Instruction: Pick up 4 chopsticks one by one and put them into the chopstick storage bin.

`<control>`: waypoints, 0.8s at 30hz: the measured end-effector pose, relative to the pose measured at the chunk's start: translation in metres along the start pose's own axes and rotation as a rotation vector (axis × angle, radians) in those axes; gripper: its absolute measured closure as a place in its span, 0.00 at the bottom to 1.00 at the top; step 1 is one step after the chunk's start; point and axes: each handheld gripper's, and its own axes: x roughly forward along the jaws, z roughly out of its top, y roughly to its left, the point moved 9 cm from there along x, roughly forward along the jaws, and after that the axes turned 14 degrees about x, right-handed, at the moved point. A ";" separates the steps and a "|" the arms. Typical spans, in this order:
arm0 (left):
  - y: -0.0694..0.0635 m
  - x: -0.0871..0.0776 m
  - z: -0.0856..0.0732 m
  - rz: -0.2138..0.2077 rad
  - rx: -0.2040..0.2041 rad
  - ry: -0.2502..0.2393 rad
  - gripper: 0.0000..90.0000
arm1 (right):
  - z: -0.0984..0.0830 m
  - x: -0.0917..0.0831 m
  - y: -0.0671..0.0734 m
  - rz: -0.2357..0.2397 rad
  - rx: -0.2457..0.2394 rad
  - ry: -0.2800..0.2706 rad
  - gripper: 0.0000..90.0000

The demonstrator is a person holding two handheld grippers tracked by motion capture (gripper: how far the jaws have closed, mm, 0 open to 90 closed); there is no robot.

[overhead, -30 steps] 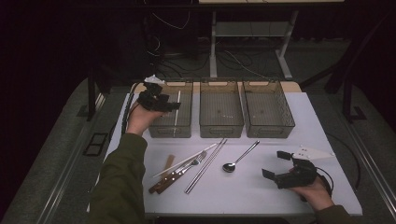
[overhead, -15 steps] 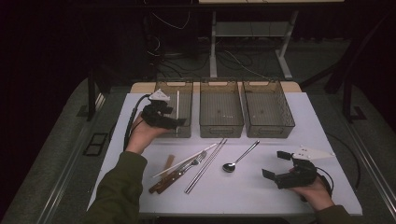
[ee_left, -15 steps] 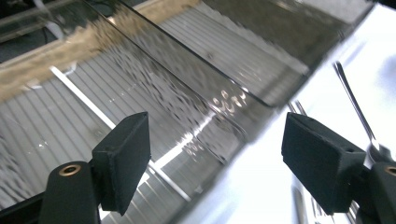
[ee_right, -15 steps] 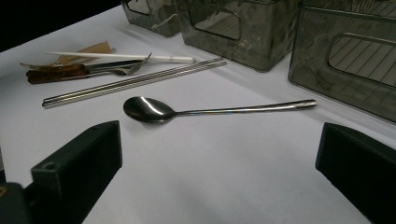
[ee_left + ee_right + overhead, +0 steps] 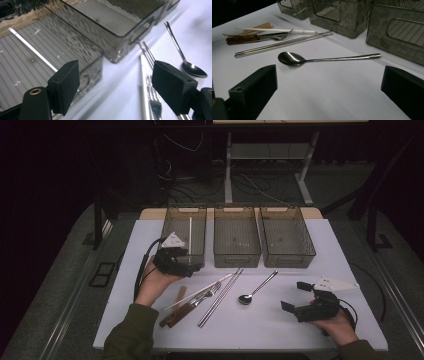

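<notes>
"Black jaws on the left gripper (image 5: 115,77): are they holding anything?"

"No. They have just been opening and stand released with nothing between them, right at the near wall of the left bin (image 5: 170,227). One white rod (image 5: 190,234) lies inside that bin."

"And what gets picked next?"

"I'd say the pile just in front of the left bin: fork (image 5: 152,100), white stick (image 5: 200,293), chopsticks (image 5: 222,295) and a brown-handled knife (image 5: 175,315), all touching or crossing."

"What's the risk?"

"Closing on the fork could pinch the stick too, or skid the chopsticks across the table. The left bin's wall is so near that one jaw could knock it on the way down."

"Anything else around?"

"A spoon (image 5: 255,291) lies farther from the left bin, past the chopsticks. The right gripper (image 5: 292,296) rests well apart from the left bin, jaws spread and empty, facing that spoon. Two more bins stand beside the left bin."
</notes>
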 end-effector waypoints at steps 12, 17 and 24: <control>-0.039 0.003 -0.020 -0.035 0.048 0.025 0.28 | 0.000 -0.001 -0.002 -0.008 0.004 -0.003 0.01; -0.047 0.002 -0.029 -0.037 0.048 0.030 0.34 | 0.000 -0.001 -0.001 -0.009 0.007 -0.003 0.01; -0.059 -0.001 -0.045 -0.058 0.048 0.041 0.50 | 0.001 -0.002 -0.002 -0.008 0.018 -0.008 0.01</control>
